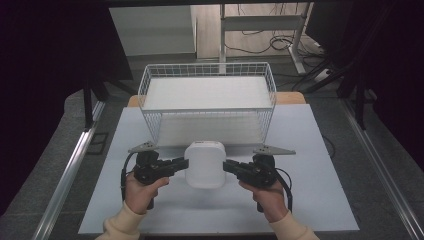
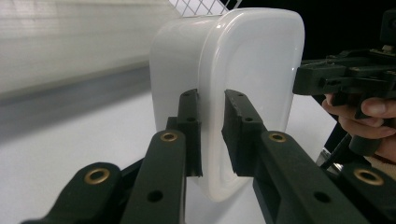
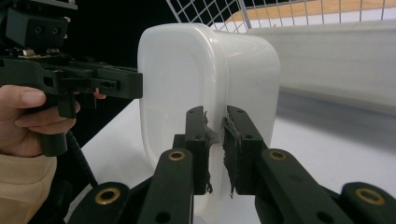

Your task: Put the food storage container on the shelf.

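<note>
White glossy plastic, a rounded-rectangular container [image 1: 205,164], sits between the two grippers above the pale grey table top [image 1: 310,150], just in front of the white wire basket [image 1: 207,102]. Whether the container rests on the table or is lifted clear cannot be told from the high view, and its far side and inside are hidden; a small mark on its far edge is too small to read.

In the left gripper view the left gripper [image 2: 212,133] has its jaws narrowed onto the container's protruding rim, one pad on each side of it and touching. In the right gripper view the right gripper [image 3: 215,149] clamps the opposite rim the same way, its worn pads pressed to the plastic.

From above, the container's broad rounded face is turned upward toward the camera, its longer side running away from the person toward the basket, the grippers pinching its left and right edges. The person's hands [image 1: 141,192] and cream sleeves [image 1: 122,227] are cut off at the bottom edge.
</note>
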### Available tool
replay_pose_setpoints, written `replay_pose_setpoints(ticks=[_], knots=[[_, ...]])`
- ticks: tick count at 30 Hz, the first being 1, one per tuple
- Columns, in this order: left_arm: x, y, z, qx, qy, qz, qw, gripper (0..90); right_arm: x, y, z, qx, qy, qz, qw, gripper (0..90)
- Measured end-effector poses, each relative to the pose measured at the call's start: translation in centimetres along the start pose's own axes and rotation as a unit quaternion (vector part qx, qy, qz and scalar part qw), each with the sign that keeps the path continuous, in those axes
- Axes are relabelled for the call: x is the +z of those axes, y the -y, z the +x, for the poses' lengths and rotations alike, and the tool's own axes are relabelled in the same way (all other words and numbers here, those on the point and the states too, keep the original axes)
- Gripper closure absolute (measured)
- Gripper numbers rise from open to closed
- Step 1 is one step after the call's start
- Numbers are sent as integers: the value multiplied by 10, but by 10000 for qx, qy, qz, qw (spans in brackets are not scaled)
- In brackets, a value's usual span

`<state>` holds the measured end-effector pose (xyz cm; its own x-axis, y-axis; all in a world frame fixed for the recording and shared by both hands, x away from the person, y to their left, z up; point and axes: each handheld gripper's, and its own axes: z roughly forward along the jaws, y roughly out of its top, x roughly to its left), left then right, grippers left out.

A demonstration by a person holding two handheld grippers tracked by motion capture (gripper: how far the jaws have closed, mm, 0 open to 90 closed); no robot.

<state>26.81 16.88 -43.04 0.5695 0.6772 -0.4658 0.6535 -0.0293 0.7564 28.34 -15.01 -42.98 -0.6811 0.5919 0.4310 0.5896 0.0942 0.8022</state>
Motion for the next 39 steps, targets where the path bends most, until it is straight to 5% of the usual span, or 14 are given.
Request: replay_pose_setpoints(ticks=[21, 39], knots=[[-17, -70, -5, 309, -12, -314, 9990, 774, -9, -72, 10, -419, -56, -281, 9987, 803], [-27, -122, -2, 420, -105, -452, 9980, 770, -6, -128, 15, -548, -61, -405, 9977, 807]])
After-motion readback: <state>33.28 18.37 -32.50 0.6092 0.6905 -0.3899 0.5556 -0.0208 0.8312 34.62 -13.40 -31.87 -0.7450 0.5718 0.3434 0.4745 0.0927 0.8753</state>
